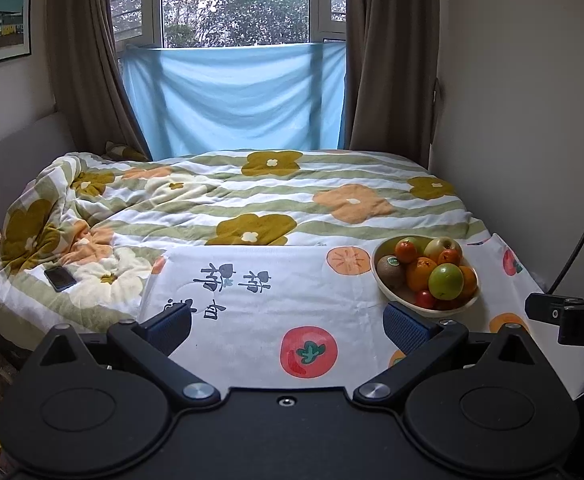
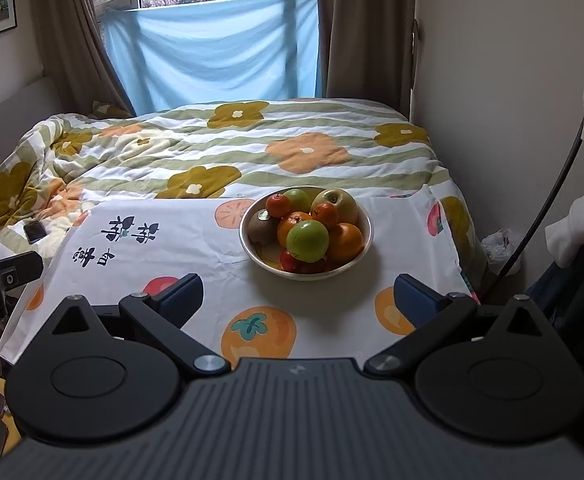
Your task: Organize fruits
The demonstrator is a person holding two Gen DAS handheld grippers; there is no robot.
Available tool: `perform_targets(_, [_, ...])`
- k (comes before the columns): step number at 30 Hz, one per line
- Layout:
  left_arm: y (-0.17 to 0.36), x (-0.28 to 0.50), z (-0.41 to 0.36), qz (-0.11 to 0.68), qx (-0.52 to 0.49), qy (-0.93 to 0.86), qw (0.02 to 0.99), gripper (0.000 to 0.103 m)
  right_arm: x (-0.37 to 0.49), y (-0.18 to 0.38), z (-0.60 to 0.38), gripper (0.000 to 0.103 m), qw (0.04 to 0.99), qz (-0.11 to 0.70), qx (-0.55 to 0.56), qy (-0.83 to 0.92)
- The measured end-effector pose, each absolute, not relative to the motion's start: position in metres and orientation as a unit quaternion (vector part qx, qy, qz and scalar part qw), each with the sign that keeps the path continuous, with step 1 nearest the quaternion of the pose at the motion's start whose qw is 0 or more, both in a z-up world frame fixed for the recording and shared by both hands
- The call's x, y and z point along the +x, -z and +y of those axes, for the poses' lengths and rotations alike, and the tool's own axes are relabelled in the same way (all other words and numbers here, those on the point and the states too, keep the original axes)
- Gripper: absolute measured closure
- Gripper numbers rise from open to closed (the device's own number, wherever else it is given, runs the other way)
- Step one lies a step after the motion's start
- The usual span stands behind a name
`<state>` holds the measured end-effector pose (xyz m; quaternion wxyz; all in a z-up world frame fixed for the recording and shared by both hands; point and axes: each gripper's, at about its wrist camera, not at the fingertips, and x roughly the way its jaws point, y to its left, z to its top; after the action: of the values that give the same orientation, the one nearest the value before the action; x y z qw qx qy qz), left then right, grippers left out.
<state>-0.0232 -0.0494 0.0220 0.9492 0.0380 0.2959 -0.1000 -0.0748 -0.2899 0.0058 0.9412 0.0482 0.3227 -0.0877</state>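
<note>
**Mia:** Where is the fruit sitting?

**Ben:** It is all piling up in the bowl (image 2: 366,236). The bowl is resting on the white cloth (image 2: 212,256) with the printed fruit pictures, at the near end of the bed (image 2: 292,152).

**Mia:** What is lying on top?

**Ben:** A green apple (image 2: 307,241) is sitting highest, touching an orange (image 2: 346,242). A brown kiwi (image 2: 263,226) is leaning at the left side.

**Mia:** How should we pick them up?

**Ben:** I am thinking the apple is hard, round and smooth, so it may be slipping. Squeeze it across its fat middle. The kiwi is looking softer, so go gently.

**Mia:** What are the claws doing?

**Ben:** The right claw (image 2: 298,300) is hanging wide apart, holding nothing, right in front of the bowl. The left claw (image 1: 288,320) is also gaping wide apart, holding nothing, with the bowl off to its right.
</note>
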Motion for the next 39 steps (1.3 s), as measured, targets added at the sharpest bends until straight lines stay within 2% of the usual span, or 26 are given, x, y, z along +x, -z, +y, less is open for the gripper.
perform_targets(39, [-0.0230,-0.0279,-0.0472,0.292,0.046,0.091,0.951,0.000,-0.0748,-0.0006,-0.2932,0.000,0.939,0.329,0.054,0.080])
